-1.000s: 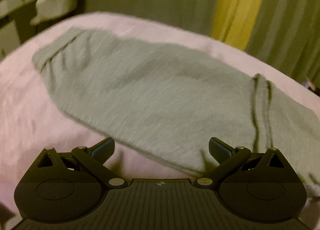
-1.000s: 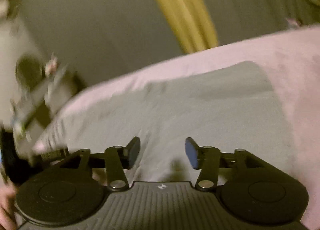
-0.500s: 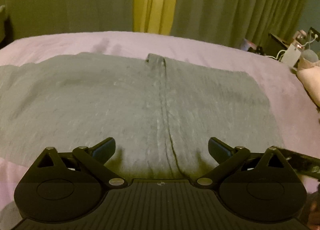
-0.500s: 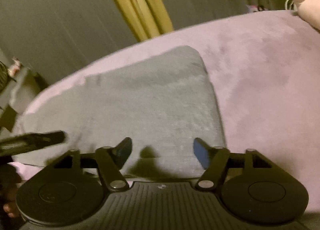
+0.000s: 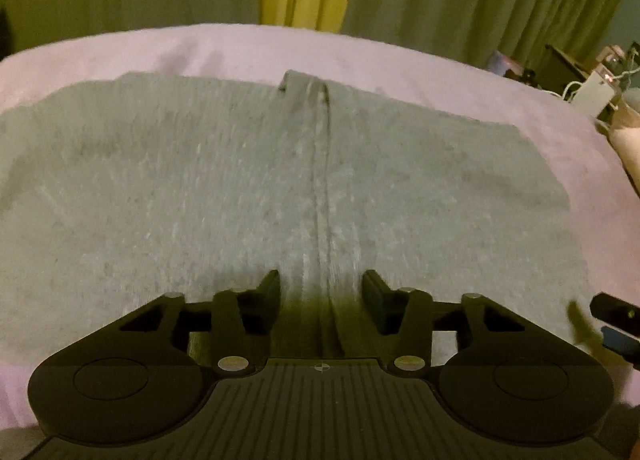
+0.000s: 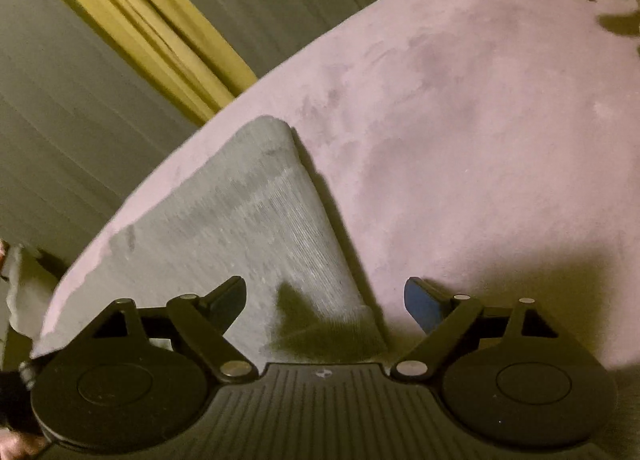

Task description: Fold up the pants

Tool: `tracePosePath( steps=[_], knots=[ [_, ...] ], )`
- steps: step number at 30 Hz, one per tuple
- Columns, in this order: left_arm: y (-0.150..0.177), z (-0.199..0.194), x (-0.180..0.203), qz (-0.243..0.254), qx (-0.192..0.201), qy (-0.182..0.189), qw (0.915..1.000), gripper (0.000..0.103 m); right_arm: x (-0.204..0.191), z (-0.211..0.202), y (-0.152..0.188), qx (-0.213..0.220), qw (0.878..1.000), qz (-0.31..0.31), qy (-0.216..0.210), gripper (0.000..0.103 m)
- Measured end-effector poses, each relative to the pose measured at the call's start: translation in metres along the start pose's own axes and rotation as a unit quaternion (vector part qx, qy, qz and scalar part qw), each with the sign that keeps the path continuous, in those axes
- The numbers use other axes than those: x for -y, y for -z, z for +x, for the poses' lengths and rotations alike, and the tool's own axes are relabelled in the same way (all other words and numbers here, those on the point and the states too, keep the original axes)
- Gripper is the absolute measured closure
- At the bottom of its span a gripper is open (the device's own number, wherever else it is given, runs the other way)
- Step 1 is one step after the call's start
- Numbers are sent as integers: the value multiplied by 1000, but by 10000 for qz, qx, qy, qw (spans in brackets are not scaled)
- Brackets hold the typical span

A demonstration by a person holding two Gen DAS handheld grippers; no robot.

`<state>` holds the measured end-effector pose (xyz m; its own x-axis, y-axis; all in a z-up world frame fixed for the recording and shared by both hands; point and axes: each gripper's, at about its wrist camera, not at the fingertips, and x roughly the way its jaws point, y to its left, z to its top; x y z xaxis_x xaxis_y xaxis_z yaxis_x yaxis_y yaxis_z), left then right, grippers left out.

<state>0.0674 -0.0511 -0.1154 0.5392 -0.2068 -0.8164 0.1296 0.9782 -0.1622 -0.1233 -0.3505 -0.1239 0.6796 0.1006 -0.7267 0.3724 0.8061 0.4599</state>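
Narrower now, left hand-held gripper (image 5: 320, 292) straddles the pants (image 5: 200, 188) seam.

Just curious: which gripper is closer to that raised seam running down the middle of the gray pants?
Left. The left gripper straddles the seam; the right gripper sits over the pants' corner.

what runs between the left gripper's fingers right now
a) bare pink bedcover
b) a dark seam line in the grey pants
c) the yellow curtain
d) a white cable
b) In the left wrist view the left gripper sits open over the grey pants, and the dark seam line runs straight down between its fingers.
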Motion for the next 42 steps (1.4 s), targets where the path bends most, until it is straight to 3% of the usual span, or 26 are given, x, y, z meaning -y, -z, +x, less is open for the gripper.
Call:
tracePosePath(
  steps=[2,5,6,8,13,15,19,21,23,25,27,32,34,35,36,37,38,42],
  knots=[
    [0,-1,-5,-11,61,78,10000,80,-3,-2,1,-8,9999,-83,64,16],
    [1,-9,-14,-2,174,180,9997,87,-3,-2,2,-3,9999,-94,107,16],
    [2,-12,-15,-2,220,134,9997,99,-3,-4,2,13,9999,-93,116,16],
    [3,-22,-15,156,481,-211,9985,98,-3,-2,2,39,9999,-117,115,16],
    [2,-39,-24,-142,705,-65,9974,98,-9,-6,5,175,9992,-358,-58,14],
    [2,-40,-21,-28,832,-250,9962,99,-11,-3,5,114,9991,-410,8,13],
    [0,-42,-22,200,1135,-960,9887,102,-10,0,4,42,9994,-352,10,12],
    [-4,-45,-33,6,1013,-724,9922,101,-7,1,2,12,9998,-222,-16,12],
    [-6,-47,-41,-238,795,50,9965,87,-3,3,0,-37,10000,-62,-51,11],
    [-6,-45,-39,-297,618,339,9971,39,1,6,-1,-98,9998,136,-107,11],
    [-4,-40,-33,-185,623,266,9975,31,4,8,-1,-117,9994,304,-146,10],
    [-3,-16,-24,-166,-55,773,9969,23,4,8,0,-133,9992,330,-189,8],
    [-2,-8,-22,-188,-91,700,9973,32,4,8,1,-142,9992,323,-183,8],
    [-3,-6,-20,-182,-71,628,9978,43,3,8,1,-141,9993,307,-171,7],
    [-3,-7,-16,-137,-74,601,9981,66,2,8,1,-136,9994,268,-153,7],
    [-5,-8,-15,-120,-92,618,9980,75,1,8,2,-127,9996,226,-139,7],
    [-6,-8,-14,-143,-77,681,9975,81,0,7,2,-105,9997,171,-127,7],
    [-4,-14,-15,-181,83,648,9977,83,-11,0,6,178,9992,-217,-278,14]
  ],
)
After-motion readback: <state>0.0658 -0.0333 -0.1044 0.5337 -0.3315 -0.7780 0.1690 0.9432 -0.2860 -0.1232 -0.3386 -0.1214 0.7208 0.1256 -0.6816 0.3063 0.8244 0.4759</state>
